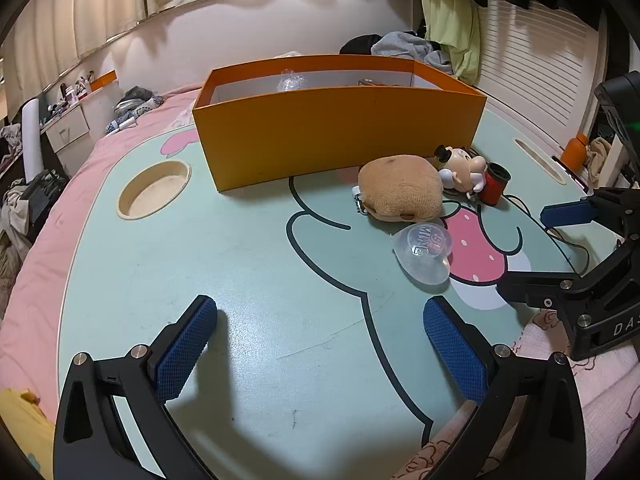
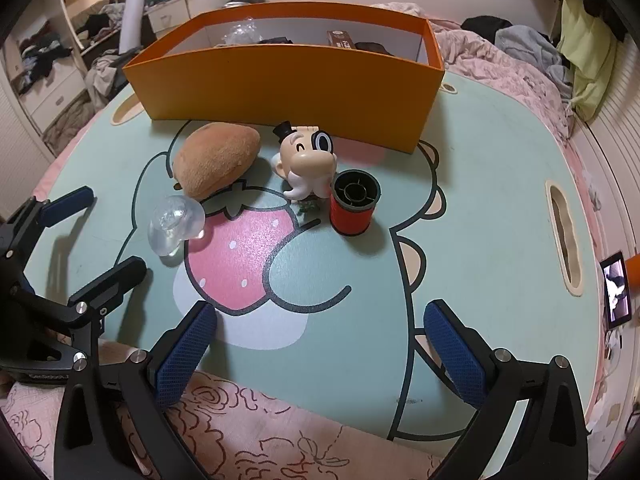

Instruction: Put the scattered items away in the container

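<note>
I have both grippers spread wide and empty over the near edge of the table (image 2: pixel 500 184): the left gripper (image 1: pixel 320 322) above bare tabletop, the right gripper (image 2: pixel 320 328) just this side of the strawberry print. The orange box (image 2: pixel 288 76) stands at the far side, some items already in it. In front of it lie the brown plush toy (image 2: pixel 218 162), the clear plastic heart (image 2: pixel 176 224), the little figurine (image 2: pixel 306 162) and the red spool (image 2: pixel 354 202), the last two nearly touching.

One box (image 2: pixel 288 80), four scattered items (image 2: pixel 218 160)
</note>
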